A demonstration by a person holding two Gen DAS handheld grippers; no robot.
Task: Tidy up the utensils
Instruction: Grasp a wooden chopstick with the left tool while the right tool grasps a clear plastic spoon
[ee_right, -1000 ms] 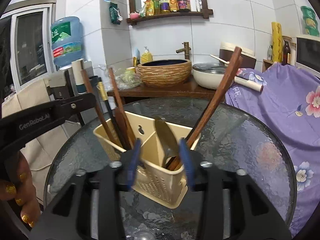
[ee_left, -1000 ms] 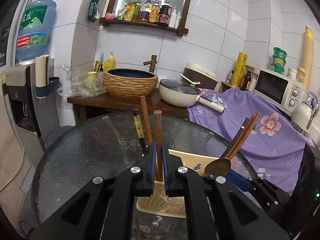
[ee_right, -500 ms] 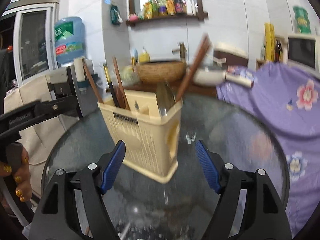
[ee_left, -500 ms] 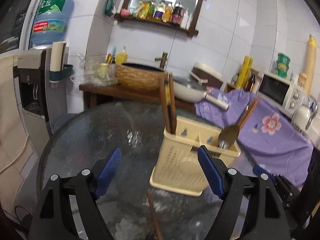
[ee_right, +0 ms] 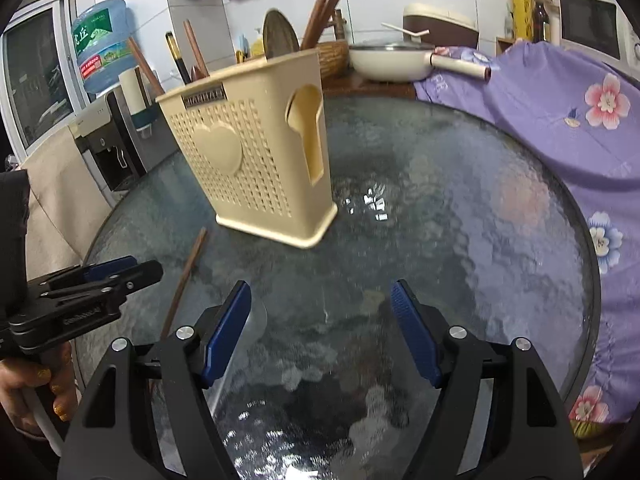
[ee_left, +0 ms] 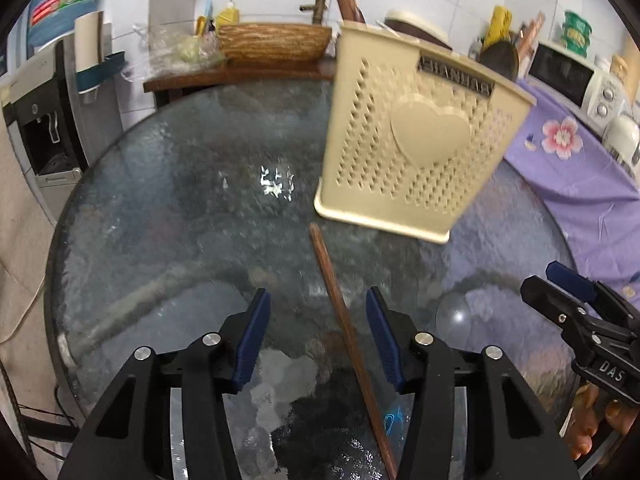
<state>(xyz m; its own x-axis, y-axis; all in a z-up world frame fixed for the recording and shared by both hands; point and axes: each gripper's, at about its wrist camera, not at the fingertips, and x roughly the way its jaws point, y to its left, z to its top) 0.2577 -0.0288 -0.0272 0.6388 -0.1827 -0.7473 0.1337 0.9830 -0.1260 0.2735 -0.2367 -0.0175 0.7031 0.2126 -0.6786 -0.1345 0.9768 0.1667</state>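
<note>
Chopstick (ee_left: 344,320) lies between left gripper's (ee_left: 318,336) closing, unclenched jaws; right gripper (ee_right: 320,328) released; blurred spoon (ee_left: 454,312) perhaps alongside.

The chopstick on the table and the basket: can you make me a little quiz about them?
1. True or false: the left gripper is squeezing the chopstick.
2. Where does the chopstick lie? A) in the basket B) flat on the glass table C) on the purple cloth
3. Fill in: the shape on the basket's front is a ____.

Key:
1. False. Its jaws, which have just been closing, straddle the chopstick without pressing it.
2. B
3. heart
</note>
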